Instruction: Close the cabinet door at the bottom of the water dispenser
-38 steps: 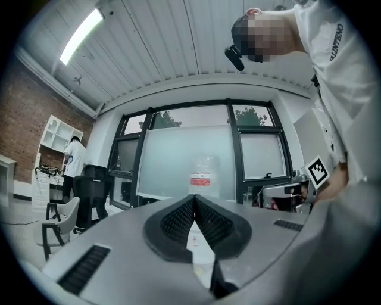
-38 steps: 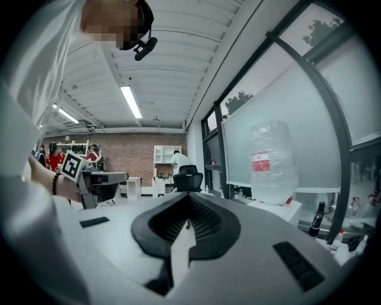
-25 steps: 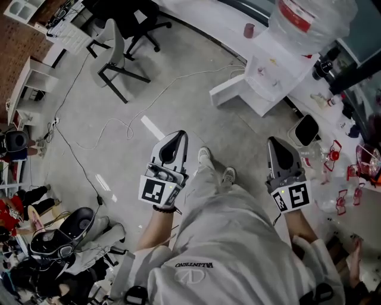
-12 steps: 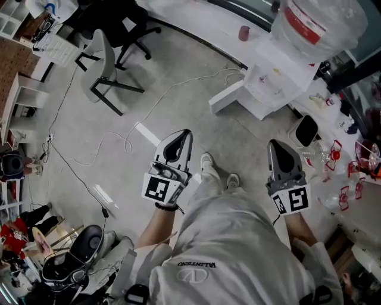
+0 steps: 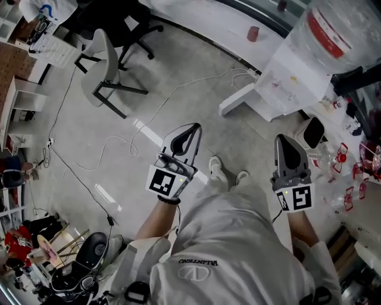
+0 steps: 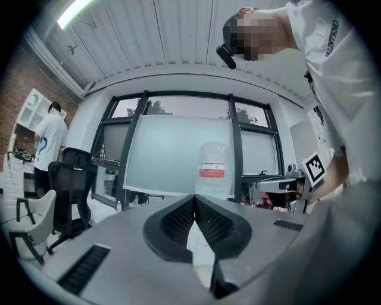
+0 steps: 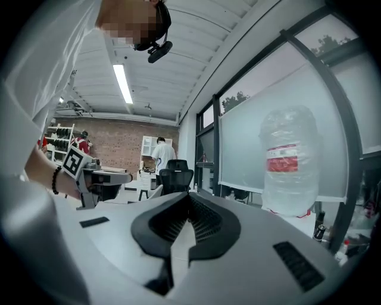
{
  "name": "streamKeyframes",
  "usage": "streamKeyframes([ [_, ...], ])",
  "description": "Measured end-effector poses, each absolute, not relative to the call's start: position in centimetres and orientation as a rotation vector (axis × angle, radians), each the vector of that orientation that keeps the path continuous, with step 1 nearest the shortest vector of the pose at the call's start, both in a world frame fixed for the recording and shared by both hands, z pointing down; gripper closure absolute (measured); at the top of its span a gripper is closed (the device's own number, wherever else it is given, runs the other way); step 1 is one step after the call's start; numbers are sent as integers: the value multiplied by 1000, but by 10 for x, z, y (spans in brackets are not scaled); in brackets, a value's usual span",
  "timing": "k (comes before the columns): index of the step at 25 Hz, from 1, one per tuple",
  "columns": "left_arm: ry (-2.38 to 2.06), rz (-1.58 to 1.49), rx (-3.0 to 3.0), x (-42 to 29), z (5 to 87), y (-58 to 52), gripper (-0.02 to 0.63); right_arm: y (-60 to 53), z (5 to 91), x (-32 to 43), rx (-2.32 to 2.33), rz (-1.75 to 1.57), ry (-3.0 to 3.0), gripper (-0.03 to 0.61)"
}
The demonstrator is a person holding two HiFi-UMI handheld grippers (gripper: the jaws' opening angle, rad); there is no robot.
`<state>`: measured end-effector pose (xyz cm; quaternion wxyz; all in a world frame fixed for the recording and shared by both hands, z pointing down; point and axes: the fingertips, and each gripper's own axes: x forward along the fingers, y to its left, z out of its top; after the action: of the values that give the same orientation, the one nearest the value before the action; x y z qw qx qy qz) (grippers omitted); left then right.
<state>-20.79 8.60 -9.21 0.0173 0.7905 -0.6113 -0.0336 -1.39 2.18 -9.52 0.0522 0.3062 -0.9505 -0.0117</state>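
The white water dispenser [image 5: 290, 76] stands at the upper right of the head view, with a clear bottle [image 5: 340, 31] on top. Its bottom cabinet door [image 5: 237, 101] swings out open toward the left. Both grippers are held level over the floor, short of the dispenser, and hold nothing. My left gripper [image 5: 194, 127] is shut, left of the person's shoes. My right gripper [image 5: 280, 139] is shut too, below the dispenser in the picture. The left gripper view has the bottle [image 6: 213, 170] straight beyond the shut left gripper [image 6: 194, 199]. The right gripper view has the bottle [image 7: 290, 170] to the right of the shut right gripper [image 7: 189, 196].
A grey chair [image 5: 105, 58] and a black office chair [image 5: 128, 18] stand at the upper left. White and black cables [image 5: 149, 104] cross the floor. A red cup [image 5: 253, 33] sits by the wall. A cluttered table [image 5: 357, 173] lies right. Another person [image 6: 47, 143] stands far off.
Both grippers have moved forward toward the dispenser, which now looks larger and nearer in the head view. Both stayed shut and empty.
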Motion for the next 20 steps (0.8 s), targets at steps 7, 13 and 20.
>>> streamKeyframes([
  [7, -1885, -122, 2489, -212, -88, 75, 606, 3, -104, -34, 923, -138, -2925, 563],
  [13, -1901, -56, 2508, -199, -65, 45, 606, -34, -81, -33, 922, -94, -2980, 561],
  [20, -1878, -38, 2525, -191, 75, 9, 606, -52, 63, -51, 691, -74, -3012, 561],
])
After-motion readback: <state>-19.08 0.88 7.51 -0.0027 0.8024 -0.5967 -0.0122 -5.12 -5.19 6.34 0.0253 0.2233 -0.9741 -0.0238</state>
